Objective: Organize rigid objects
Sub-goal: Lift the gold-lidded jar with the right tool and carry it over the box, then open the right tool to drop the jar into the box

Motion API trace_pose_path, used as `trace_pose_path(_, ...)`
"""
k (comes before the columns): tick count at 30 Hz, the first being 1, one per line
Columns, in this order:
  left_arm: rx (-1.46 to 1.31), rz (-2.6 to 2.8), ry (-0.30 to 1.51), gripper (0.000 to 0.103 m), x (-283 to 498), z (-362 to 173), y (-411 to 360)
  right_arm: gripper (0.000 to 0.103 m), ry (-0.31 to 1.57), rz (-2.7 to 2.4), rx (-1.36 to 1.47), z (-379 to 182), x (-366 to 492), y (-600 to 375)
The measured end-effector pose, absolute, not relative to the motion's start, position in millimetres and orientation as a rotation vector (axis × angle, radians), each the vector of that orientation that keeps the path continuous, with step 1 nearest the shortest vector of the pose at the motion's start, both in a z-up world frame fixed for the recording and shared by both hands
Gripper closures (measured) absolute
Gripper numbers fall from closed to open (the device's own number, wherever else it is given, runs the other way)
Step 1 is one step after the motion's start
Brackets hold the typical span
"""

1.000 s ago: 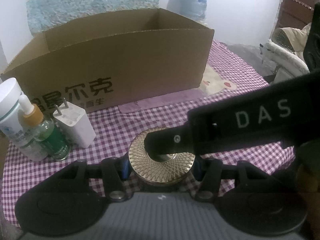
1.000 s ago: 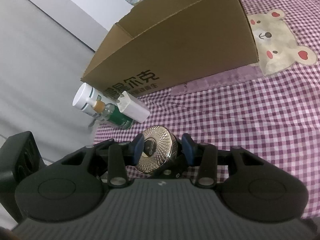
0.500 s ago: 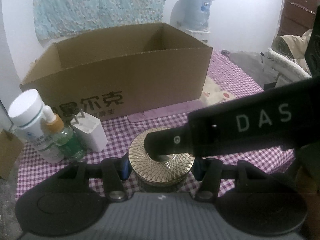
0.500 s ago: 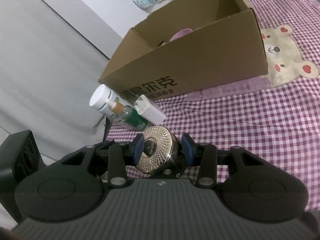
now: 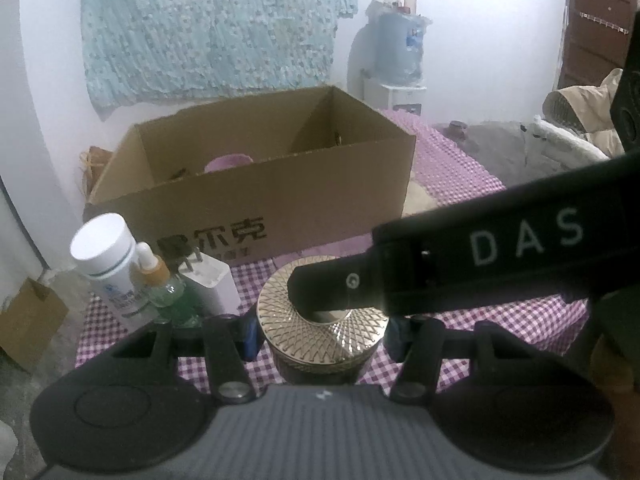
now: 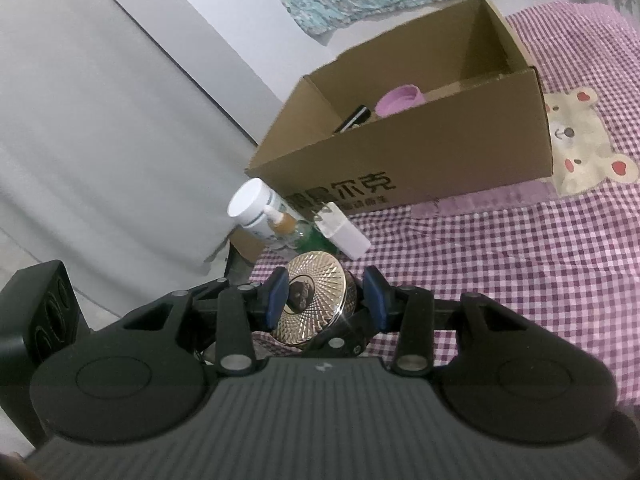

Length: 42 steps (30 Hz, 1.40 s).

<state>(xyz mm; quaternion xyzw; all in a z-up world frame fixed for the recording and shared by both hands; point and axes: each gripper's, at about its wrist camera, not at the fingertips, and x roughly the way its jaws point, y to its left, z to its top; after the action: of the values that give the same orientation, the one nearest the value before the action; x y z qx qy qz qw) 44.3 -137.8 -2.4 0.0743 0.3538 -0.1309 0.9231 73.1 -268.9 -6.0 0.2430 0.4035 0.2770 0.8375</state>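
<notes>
A round jar with a gold patterned lid (image 5: 322, 324) sits between the blue pads of both grippers. My left gripper (image 5: 320, 334) is shut on the jar's sides. My right gripper (image 6: 325, 298) closes on the same jar (image 6: 310, 304) from the other side, and its black finger crosses over the lid in the left wrist view (image 5: 460, 256). The jar is held above the checked cloth. An open cardboard box (image 5: 256, 184) stands beyond it, also in the right wrist view (image 6: 420, 148), with a pink object (image 6: 400, 98) and a dark object (image 6: 352, 118) inside.
A white bottle (image 5: 108, 260), a green dropper bottle (image 5: 164, 284) and a white charger plug (image 5: 208, 280) stand left of the jar, near the cloth's left edge. A bear print (image 6: 580, 144) lies on the cloth right of the box.
Both grippers have risen with the jar; the box interior and its contents have come into view, and the bottles and charger sit lower relative to me.
</notes>
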Motion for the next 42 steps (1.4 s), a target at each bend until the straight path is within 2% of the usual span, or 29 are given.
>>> trace_pose_path(14, 0.163, -0.271, 0.635, 0.046, 61.2, 42.1, -133.5, 0.063, 0.767, 0.623, 0.482, 42.0, 82.7, -267.3)
trace_pose_path(25, 0.089, -0.303, 0.687, 0.046, 160.4, 79.8, -135.8, 0.063, 0.779, 0.628, 0.453, 91.0, 175.9, -273.8)
trace_pose_path(32, 0.035, -0.284, 0.838, 0.046, 251.5, 47.1, -135.6, 0.061, 0.905, 0.575, 0.381, 78.0, 268.0, -269.0)
trace_pose_path(42, -0.043, -0.227, 1.019, 0.046, 311.9, -19.8, -119.6, 0.061, 1.101, 0.559, 0.318, 4.3, 341.5, -248.2)
